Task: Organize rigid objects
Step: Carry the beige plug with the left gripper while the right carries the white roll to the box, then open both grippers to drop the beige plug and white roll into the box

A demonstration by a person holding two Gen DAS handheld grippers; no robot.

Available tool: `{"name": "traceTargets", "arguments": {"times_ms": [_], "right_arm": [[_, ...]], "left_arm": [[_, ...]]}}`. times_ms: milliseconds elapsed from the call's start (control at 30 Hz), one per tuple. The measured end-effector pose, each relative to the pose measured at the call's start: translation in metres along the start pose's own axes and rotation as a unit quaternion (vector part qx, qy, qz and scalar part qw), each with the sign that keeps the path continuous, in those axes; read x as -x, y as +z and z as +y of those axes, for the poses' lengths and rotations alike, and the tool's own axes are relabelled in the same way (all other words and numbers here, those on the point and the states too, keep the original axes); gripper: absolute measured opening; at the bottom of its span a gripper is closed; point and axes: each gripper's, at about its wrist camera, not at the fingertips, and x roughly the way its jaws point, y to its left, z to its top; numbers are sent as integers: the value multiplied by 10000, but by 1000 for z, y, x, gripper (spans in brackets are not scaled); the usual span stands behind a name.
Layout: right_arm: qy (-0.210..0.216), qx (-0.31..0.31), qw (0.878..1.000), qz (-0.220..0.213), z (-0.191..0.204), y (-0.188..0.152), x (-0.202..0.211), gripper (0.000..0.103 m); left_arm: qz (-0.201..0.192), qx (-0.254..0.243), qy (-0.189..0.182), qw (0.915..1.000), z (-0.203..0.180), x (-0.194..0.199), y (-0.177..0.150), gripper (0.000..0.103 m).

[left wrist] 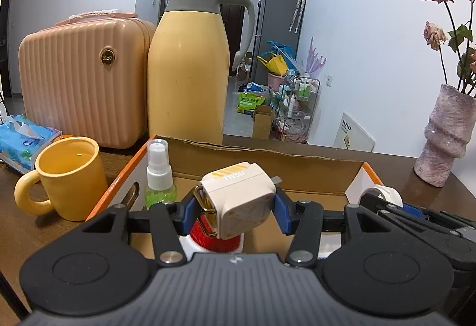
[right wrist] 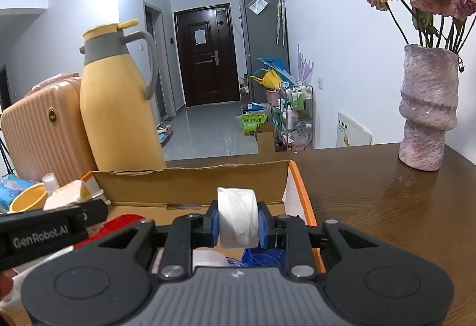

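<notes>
Charger (left wrist: 241, 201) and tape roll (right wrist: 238, 219) clamped above box (right wrist: 190, 183).

Home: entrance door (right wrist: 206, 55), fridge (right wrist: 263, 37), thermos (left wrist: 189, 64), vase of roses (right wrist: 427, 110).

We see our right gripper (right wrist: 238, 222) clamped on a white tape roll (right wrist: 237, 217), its blue fingers (right wrist: 212, 223) pressing both flat sides above the cardboard box (right wrist: 190, 183). Left of the fingers, our left gripper (right wrist: 86, 214) holds a cream charger (right wrist: 70, 193). A pink vase (right wrist: 427, 109) stands well off to the right.
</notes>
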Motion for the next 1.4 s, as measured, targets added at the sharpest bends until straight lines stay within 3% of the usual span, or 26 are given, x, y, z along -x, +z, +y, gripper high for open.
{"name": "traceTargets", "arguments": {"times_ms": [367, 400, 433, 467, 500, 533, 633, 1400], "right_arm": [[-3, 92, 9997, 224, 0, -5, -9, 25], [-15, 69, 9997, 226, 0, -5, -9, 30], [-32, 46, 9997, 246, -1, -5, -8, 44], [-57, 39, 9997, 236, -2, -5, -7, 53], [-89, 47, 9998, 195, -2, -6, -6, 69], [-122, 58, 9998, 159, -2, -5, -4, 83], [-214, 60, 9997, 57, -1, -5, 0, 103], [-262, 133, 9995, 60, 2, -3, 11, 103]], "left_arm": [[68, -82, 51, 9999, 1, -9, 0, 53], [75, -90, 53, 9999, 1, -9, 0, 57], [98, -96, 56, 9999, 1, -9, 0, 62], [120, -74, 60, 9999, 1, -10, 0, 80], [117, -26, 76, 9999, 3, -10, 0, 97], [78, -1, 98, 9999, 4, -8, 1, 101], [-142, 124, 341, 9992, 8, -1, 2, 103], [-267, 203, 497, 9982, 11, 11, 7, 103]]}}
